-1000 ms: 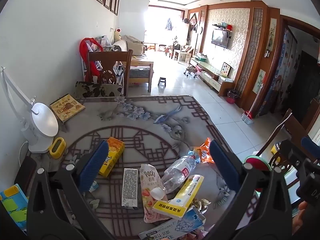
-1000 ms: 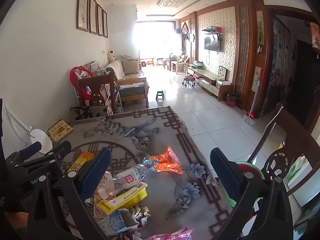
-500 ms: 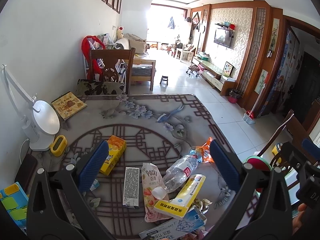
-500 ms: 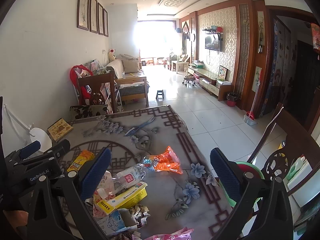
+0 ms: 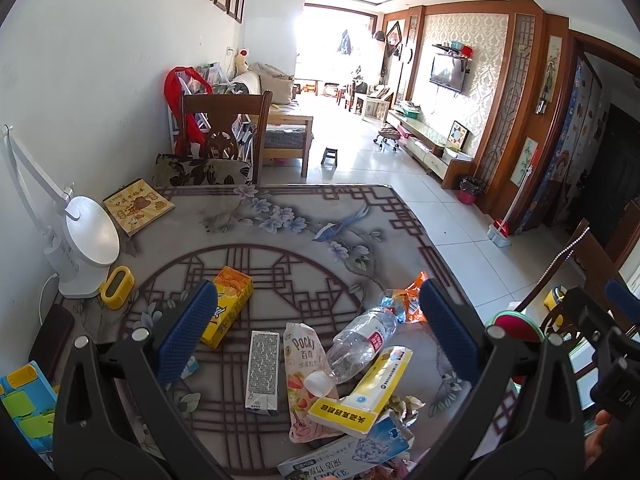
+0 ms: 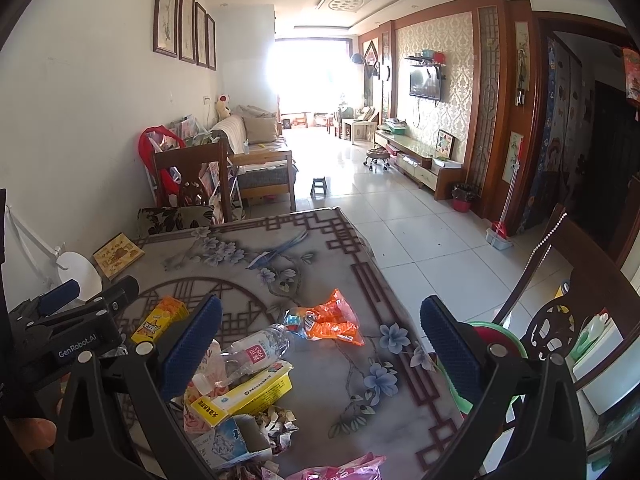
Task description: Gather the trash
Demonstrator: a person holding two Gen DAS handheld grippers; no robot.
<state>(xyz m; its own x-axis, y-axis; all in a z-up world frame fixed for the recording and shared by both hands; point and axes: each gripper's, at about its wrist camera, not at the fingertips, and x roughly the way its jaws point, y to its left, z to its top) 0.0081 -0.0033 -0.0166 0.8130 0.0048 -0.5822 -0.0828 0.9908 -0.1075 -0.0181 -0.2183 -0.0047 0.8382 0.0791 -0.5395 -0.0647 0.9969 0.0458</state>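
Observation:
Trash lies on the patterned table (image 5: 280, 216): an orange juice carton (image 5: 228, 304), a grey carton (image 5: 262, 366), a pink Pocky pouch (image 5: 306, 376), a clear plastic bottle (image 5: 360, 342), a yellow-white box (image 5: 370, 390), a blue-white box (image 5: 352, 450) and an orange wrapper (image 5: 412, 300). My left gripper (image 5: 316, 336) hangs open above the pile, holding nothing. My right gripper (image 6: 320, 344) is open too, over the bottle (image 6: 256, 354) and orange wrapper (image 6: 332, 320). Crumpled paper (image 6: 276, 424) and a pink bag (image 6: 340, 470) lie near the front edge.
A white desk lamp (image 5: 84, 240), a yellow holder (image 5: 116, 286) and a booklet (image 5: 138, 204) stand at the table's left. A wooden chair (image 5: 222, 136) is behind it. A green-rimmed bin (image 6: 496, 338) and another chair (image 6: 560, 320) stand right of the table.
Both views have shifted only slightly; the left gripper has crept a little forward over the pile. Both grippers stay open and the trash has not moved.

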